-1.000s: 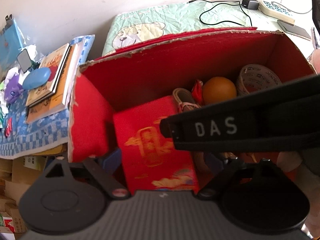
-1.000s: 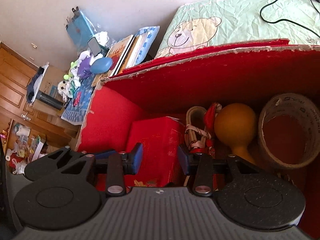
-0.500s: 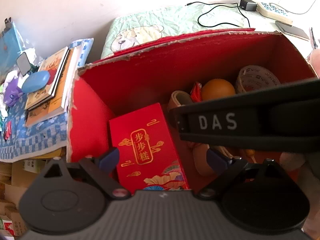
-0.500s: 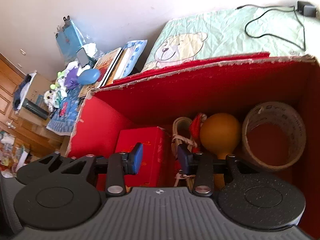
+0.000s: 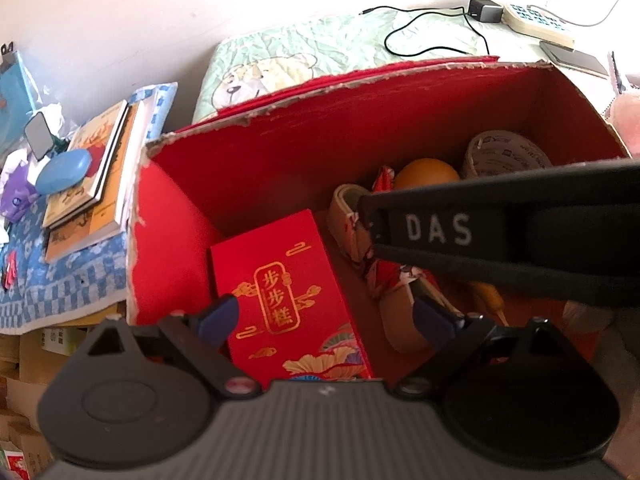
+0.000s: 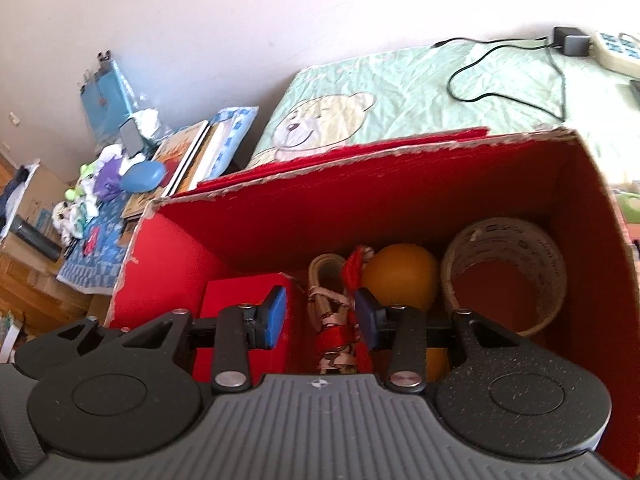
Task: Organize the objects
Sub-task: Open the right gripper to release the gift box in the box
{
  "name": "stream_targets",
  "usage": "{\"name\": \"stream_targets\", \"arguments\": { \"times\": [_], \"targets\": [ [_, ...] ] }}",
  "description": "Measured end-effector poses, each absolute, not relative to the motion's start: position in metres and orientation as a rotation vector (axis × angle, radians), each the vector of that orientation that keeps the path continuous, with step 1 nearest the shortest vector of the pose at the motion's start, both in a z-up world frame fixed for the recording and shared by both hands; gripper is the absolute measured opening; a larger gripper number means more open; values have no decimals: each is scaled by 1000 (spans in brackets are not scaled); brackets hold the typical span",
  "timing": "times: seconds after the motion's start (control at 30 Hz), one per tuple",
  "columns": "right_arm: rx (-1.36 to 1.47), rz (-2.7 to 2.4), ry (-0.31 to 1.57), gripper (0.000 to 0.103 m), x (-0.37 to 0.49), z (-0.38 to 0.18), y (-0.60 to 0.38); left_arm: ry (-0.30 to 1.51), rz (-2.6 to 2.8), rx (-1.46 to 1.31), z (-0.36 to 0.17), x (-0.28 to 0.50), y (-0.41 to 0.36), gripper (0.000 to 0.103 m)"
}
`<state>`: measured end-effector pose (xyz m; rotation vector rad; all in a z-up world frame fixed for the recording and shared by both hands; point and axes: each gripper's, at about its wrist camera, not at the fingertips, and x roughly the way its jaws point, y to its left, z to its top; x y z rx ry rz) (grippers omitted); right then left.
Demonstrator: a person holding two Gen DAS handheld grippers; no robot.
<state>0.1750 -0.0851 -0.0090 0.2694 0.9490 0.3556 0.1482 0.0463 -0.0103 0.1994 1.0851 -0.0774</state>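
Note:
An open red carton point(image 5: 320, 160) holds a red gift box point(image 5: 280, 292) with gold characters, lying flat at its left. Beside it are a beige and red strap roll point(image 5: 348, 216), an orange gourd-shaped thing point(image 5: 424, 172) and a tape roll point(image 5: 504, 152). My left gripper point(image 5: 326, 316) hangs open and wide above the gift box, without touching it. The right device's black band point(image 5: 500, 232) crosses this view. In the right wrist view my right gripper point(image 6: 320, 316) is open over the strap roll point(image 6: 328, 280), with the gift box point(image 6: 236, 296) to its left.
Behind the carton lies a bed with a teddy-bear quilt point(image 6: 400, 92), a charger cable point(image 6: 500, 80) and a power strip point(image 5: 536, 20). To the left, a low table with a blue cloth carries stacked books point(image 5: 92, 172), a blue case point(image 5: 64, 170) and small toys.
The red gift box has gone from leaning close under my left gripper to lying flat on the carton floor. The right wrist view has tipped up, showing more of the bed.

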Motion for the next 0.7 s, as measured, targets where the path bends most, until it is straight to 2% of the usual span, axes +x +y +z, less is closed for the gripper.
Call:
{"name": "stream_targets", "arguments": {
  "times": [0.5,0.7],
  "targets": [
    [199,107,841,43,134,22,-119,1032,-59,202,13,140,39,94],
    [190,82,831,53,127,25,-122,1045,-37,202,19,139,35,95]
  ]
}}
